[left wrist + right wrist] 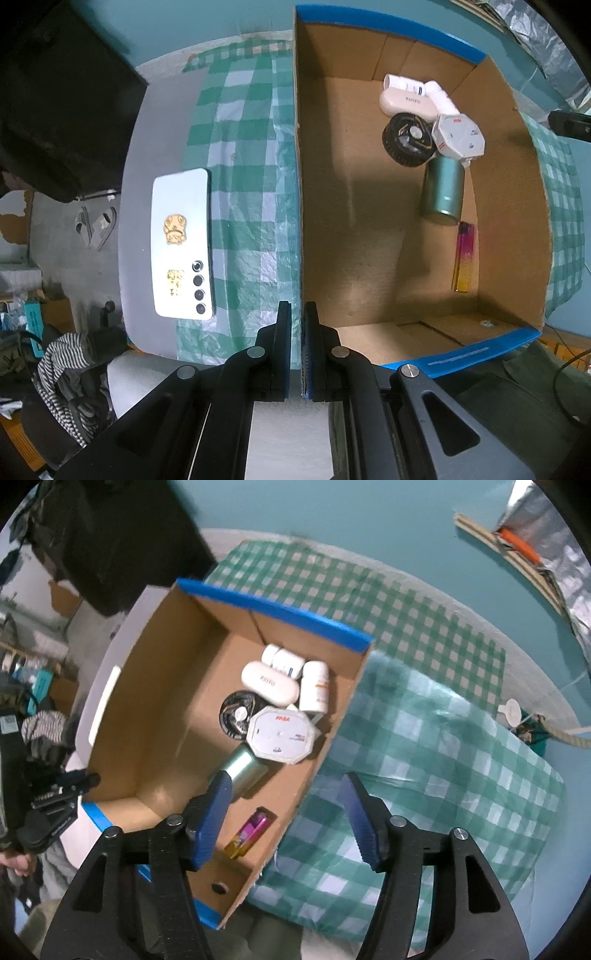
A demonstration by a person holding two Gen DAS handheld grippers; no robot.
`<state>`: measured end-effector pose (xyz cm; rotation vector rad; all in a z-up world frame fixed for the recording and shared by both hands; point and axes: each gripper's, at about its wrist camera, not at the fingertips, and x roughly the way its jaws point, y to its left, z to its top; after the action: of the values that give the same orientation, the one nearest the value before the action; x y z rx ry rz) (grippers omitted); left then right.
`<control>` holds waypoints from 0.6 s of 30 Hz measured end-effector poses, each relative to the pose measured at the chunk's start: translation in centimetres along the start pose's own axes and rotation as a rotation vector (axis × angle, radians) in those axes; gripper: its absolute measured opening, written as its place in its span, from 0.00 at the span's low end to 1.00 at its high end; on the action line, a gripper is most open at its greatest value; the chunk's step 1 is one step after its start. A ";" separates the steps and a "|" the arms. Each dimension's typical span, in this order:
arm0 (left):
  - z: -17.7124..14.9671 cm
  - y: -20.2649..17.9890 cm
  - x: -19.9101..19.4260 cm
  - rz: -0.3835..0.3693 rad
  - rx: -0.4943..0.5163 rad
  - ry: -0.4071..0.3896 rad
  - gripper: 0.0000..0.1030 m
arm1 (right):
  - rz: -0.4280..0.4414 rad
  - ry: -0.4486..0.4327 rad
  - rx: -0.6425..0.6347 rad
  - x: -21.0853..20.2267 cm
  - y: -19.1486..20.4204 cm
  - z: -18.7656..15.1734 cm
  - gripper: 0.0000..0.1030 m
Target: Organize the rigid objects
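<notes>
An open cardboard box [369, 229] [166, 709] with blue-taped edges holds several objects: a white case [406, 101] [271, 683], a black round item [406, 140] [236, 716], a white octagonal box [460, 136] [282, 736], a green can [443, 190] [245, 770] and a pink-yellow lighter [464, 258] [247, 830]. My left gripper [297, 314] is shut on the box's left wall. My right gripper [286, 794] is open and empty above the box's near right part. A white phone [183, 243] lies on the table left of the box.
A green checked cloth [251, 206] [424, 775] covers the table. White bottles [314, 686] lie at the box's far end. A dark object [62, 99] stands at the far left. Clothes [66, 369] lie beyond the table's edge. A white lid [509, 710] is at the right.
</notes>
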<state>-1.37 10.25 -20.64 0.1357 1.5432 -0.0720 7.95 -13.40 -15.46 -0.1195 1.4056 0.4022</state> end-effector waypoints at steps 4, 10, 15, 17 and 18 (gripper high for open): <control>0.7 -0.7 -1.8 0.044 0.029 -0.042 0.07 | -0.008 -0.053 0.048 -2.0 -0.6 -0.2 0.64; 1.9 -1.4 -5.7 0.060 0.038 -0.145 0.26 | -0.040 -0.140 0.095 -5.5 -1.0 -0.7 0.65; 2.8 -1.8 -8.9 0.045 0.033 -0.230 0.41 | -0.079 -0.207 0.134 -7.9 -1.2 -1.1 0.65; 3.1 -2.0 -10.0 0.043 0.025 -0.258 0.50 | -0.098 -0.227 0.142 -8.7 -1.2 -1.4 0.65; 3.2 -2.1 -10.7 0.043 0.023 -0.278 0.54 | -0.112 -0.240 0.145 -9.1 -1.1 -1.5 0.65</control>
<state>1.21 7.30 -9.94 0.1696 1.2613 -0.0710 5.92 -16.78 -7.00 -0.0302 1.1803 0.2127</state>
